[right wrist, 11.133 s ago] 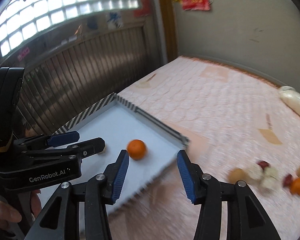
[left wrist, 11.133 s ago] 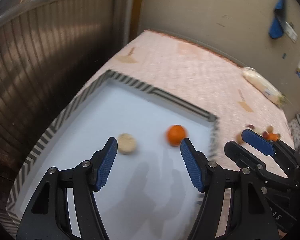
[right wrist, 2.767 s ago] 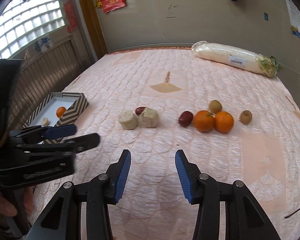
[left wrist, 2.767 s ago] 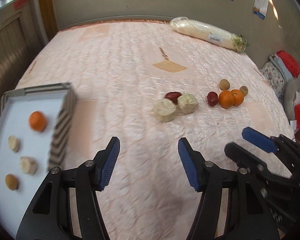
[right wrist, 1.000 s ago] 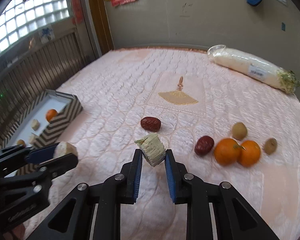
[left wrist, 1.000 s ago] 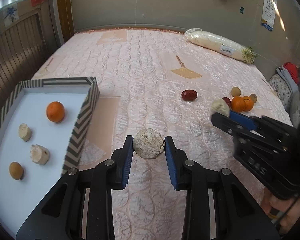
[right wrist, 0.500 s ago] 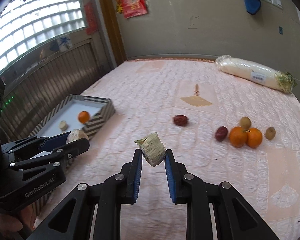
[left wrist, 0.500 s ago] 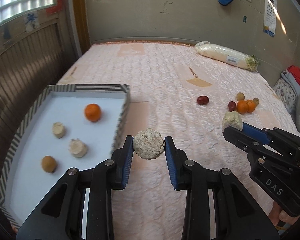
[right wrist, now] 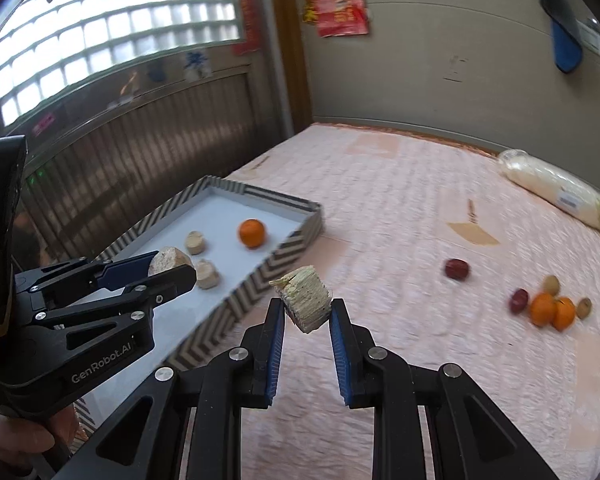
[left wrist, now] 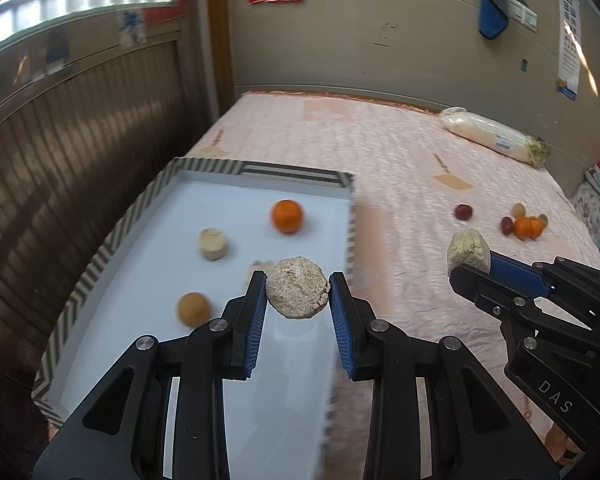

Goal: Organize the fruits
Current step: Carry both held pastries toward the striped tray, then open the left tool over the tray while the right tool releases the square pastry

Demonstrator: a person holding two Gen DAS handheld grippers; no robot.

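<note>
The left gripper [left wrist: 298, 294] clamps a rough, round beige chunk [left wrist: 297, 293] above the shallow white tray with a striped rim [left wrist: 100, 258], while the right gripper [right wrist: 306, 312] pinches a pale, fibrous cut chunk [right wrist: 305, 303] over the pink quilt [right wrist: 420, 240], just beside the tray. Both loads look ready for delivery; next, each should lower onto bare tray floor, clear of the orange [left wrist: 287, 216], and release.

My black left gripper [right wrist: 172, 266] carries "GenRobot.AI" at eight o'clock. My black right gripper [left wrist: 470, 258] shows "DAS" at four o'clock.
</note>
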